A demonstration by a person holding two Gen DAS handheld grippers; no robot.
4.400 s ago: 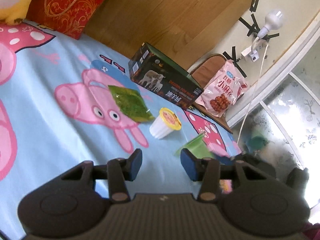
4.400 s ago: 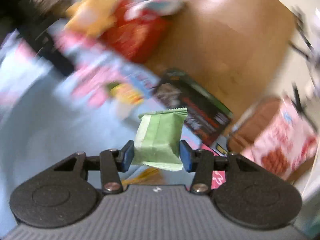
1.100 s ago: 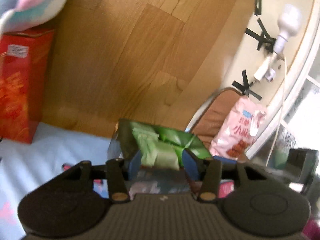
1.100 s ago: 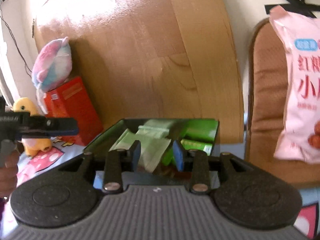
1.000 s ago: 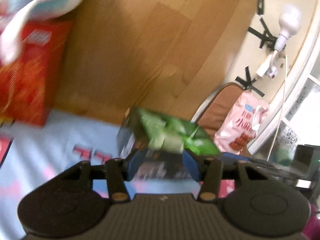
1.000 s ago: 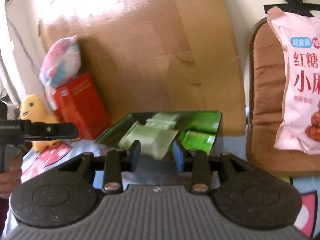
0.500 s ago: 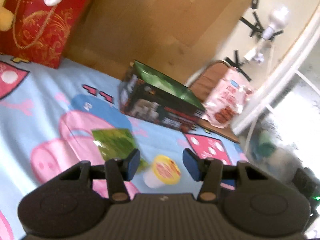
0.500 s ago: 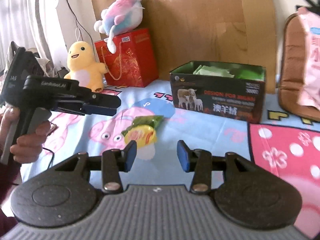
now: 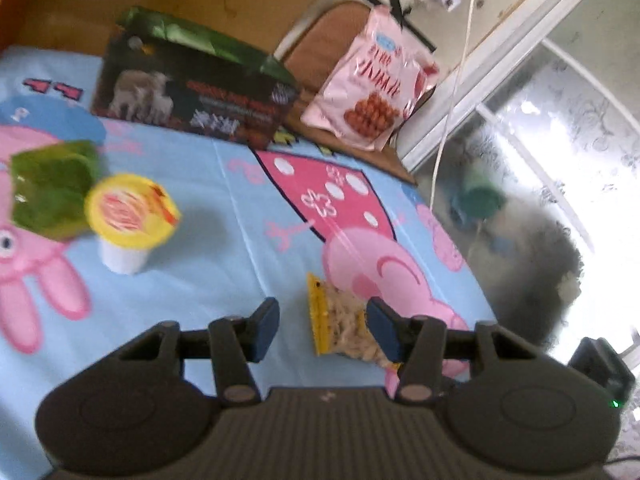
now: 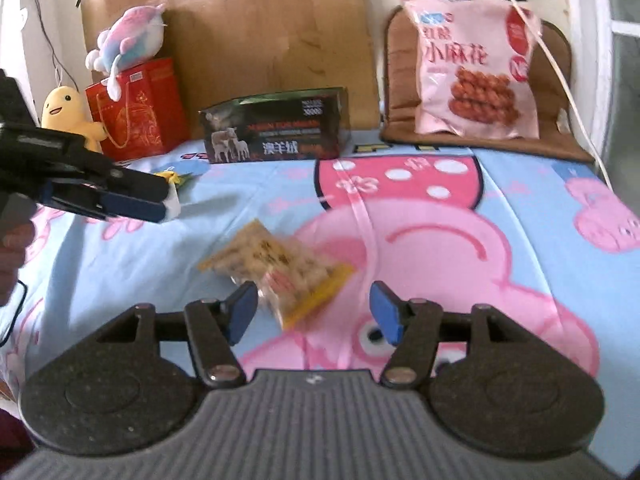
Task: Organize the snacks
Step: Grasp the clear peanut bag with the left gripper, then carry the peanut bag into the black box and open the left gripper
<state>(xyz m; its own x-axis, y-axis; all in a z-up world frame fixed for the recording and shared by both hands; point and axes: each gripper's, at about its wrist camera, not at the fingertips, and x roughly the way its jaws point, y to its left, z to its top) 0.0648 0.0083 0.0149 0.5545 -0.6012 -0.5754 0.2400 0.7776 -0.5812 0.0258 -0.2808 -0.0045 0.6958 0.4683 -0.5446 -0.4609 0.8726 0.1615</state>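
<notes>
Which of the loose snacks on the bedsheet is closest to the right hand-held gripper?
The yellow-edged clear packet, lying right before the open right hand-held gripper. The jelly cup and green packet sit further left.

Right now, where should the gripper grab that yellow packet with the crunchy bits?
Probably across its puffy middle, coming down from above. The yellow-edged snack packet lies flat on the blue sheet, and its sealed ends are thin and floppy. The right gripper hangs open nearest it, jaws having just been opening.
</notes>
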